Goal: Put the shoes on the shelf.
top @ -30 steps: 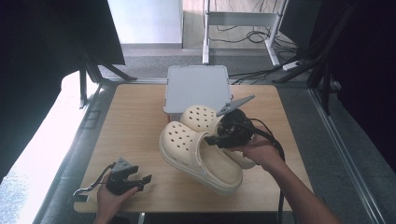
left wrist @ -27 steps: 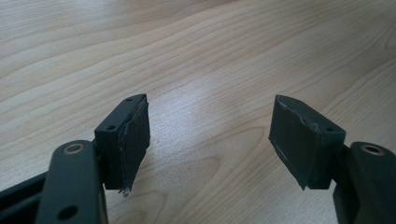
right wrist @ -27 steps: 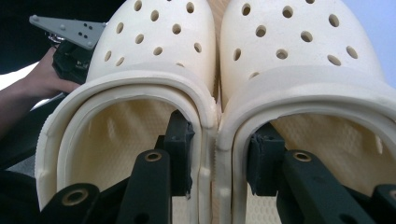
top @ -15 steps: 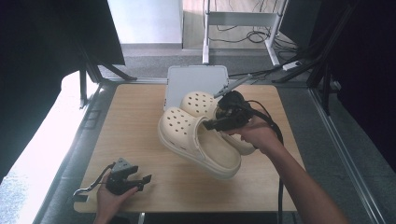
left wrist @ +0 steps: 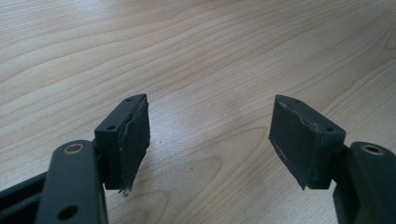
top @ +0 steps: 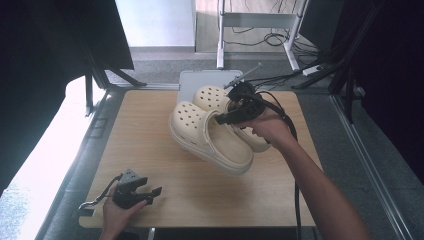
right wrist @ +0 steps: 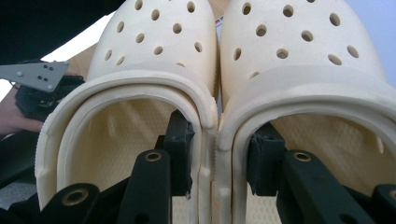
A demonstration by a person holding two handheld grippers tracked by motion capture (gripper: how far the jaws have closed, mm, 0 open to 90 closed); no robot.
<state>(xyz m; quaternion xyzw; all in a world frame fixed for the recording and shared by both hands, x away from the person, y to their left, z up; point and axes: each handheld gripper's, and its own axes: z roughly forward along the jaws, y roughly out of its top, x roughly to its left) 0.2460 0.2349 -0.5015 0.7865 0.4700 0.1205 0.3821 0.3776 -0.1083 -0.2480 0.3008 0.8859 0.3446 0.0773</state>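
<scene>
The right tongs (top: 223, 119) clamp a pair of cream clogs (top: 215, 137) together. In the right gripper view, one jaw sits inside the opening of the left-hand clog (right wrist: 126, 116) and the other inside the right-hand clog (right wrist: 303, 102). The two adjoining inner side walls are pinched between the jaws. This grip lets a single tool carry both shoes as one unit, since squeezing the shared walls holds the pair side by side.

In the high view, the clogs hang tilted above the middle-rear part of the desk (top: 150, 150), toes pointing toward the far edge and heels toward the person. The pair appears lifted clear of the desk surface, although contact at the lower heel cannot be ruled out. Just beyond the toes stands a grey box (top: 190, 82) at the far desk edge. The direction of carry suggests that this container is the likely destination.

The left tongs (top: 152, 192) rest low at the near-left corner of the desk, well apart from the shoes. Its jaws stand wide apart and hold nothing; bare wood grain shows between the pads (left wrist: 135, 135). Parking it there keeps it clear of the right hand's (top: 267, 127) working area.
</scene>
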